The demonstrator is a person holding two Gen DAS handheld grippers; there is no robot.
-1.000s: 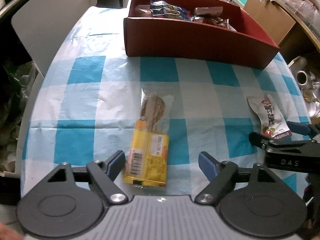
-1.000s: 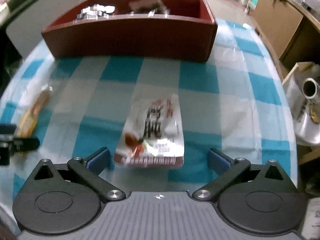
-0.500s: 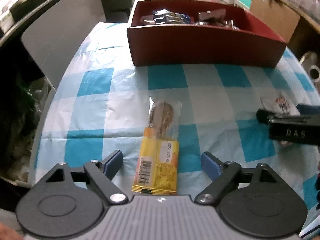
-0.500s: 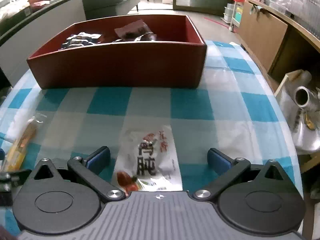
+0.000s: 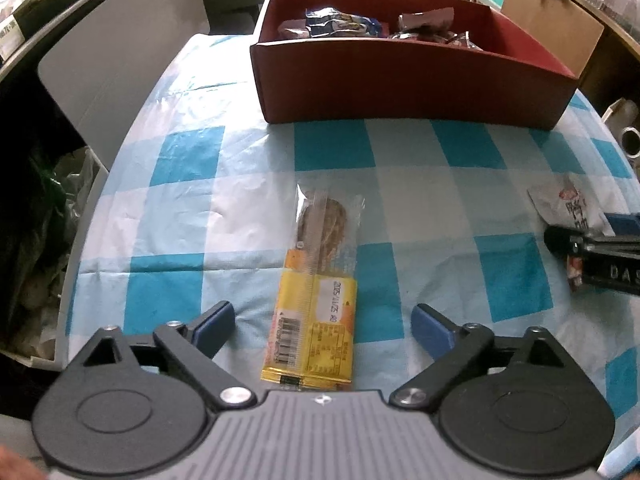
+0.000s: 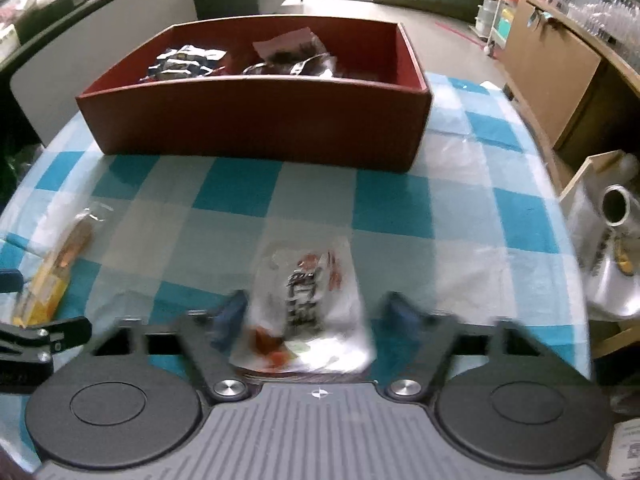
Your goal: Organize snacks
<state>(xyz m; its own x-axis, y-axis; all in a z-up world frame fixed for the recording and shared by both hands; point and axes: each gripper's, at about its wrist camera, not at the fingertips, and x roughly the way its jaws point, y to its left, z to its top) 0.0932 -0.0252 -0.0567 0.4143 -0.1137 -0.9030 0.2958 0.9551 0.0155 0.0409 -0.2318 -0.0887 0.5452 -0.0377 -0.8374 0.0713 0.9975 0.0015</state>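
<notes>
A long yellow-and-clear biscuit packet (image 5: 313,340) lies on the blue-checked cloth between the fingers of my left gripper (image 5: 322,318). Its jaws are opening and its pads stand apart from the packet. A white snack packet with red print (image 6: 308,292) lies between the blurred fingers of my right gripper (image 6: 316,308). Those jaws are closing; the left pad is at the packet's edge and the right pad is a little off it. The red box (image 5: 400,84) at the back holds several snacks. In the left wrist view the right gripper (image 5: 592,252) covers part of the white packet (image 5: 572,208).
A shiny metal pot (image 6: 616,208) and a bag sit just off the table's right edge. A cardboard cabinet (image 5: 552,20) stands at the back right. A grey panel (image 5: 120,60) and plastic bags (image 5: 40,220) lie beyond the left edge.
My right gripper's jaws have come in from wide apart to close beside the white packet. My left gripper's jaws have spread a little around the yellow packet, which has not moved.
</notes>
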